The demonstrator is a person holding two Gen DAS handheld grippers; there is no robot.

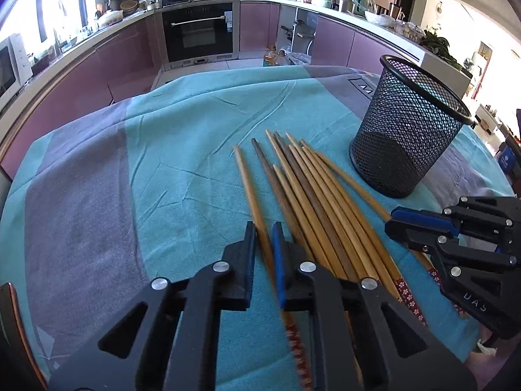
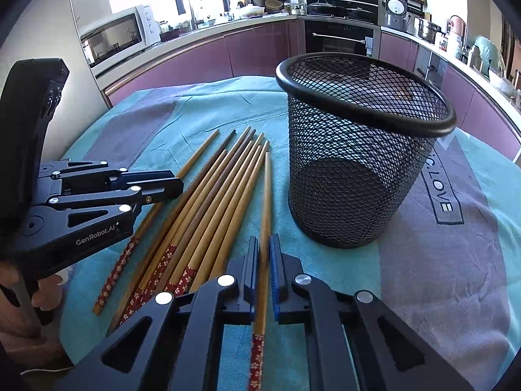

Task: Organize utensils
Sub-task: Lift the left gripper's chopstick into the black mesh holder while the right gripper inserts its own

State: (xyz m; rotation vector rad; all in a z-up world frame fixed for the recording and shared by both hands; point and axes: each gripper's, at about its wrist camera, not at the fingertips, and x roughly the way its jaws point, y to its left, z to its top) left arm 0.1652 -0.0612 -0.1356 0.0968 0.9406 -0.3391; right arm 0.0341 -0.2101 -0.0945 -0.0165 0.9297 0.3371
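Several wooden chopsticks (image 1: 319, 202) with red flowered ends lie side by side on the teal cloth, left of a black mesh cup (image 1: 407, 130) that stands upright and looks empty. My left gripper (image 1: 263, 228) is shut on the leftmost chopstick (image 1: 247, 182), which lies on the cloth. In the right wrist view my right gripper (image 2: 263, 241) is shut on the rightmost chopstick (image 2: 266, 195), just in front of the mesh cup (image 2: 358, 163). The two grippers flank the bundle (image 2: 211, 202): the right gripper (image 1: 389, 221) shows at the right edge, the left gripper (image 2: 177, 184) at the left.
A teal and grey tablecloth (image 1: 182, 150) covers the table, with bare cloth to the left of the chopsticks. Behind the table run purple kitchen cabinets (image 1: 123, 55) with an oven (image 1: 198, 32) and a microwave (image 2: 117, 36). A hand (image 2: 19, 309) holds the left gripper's handle.
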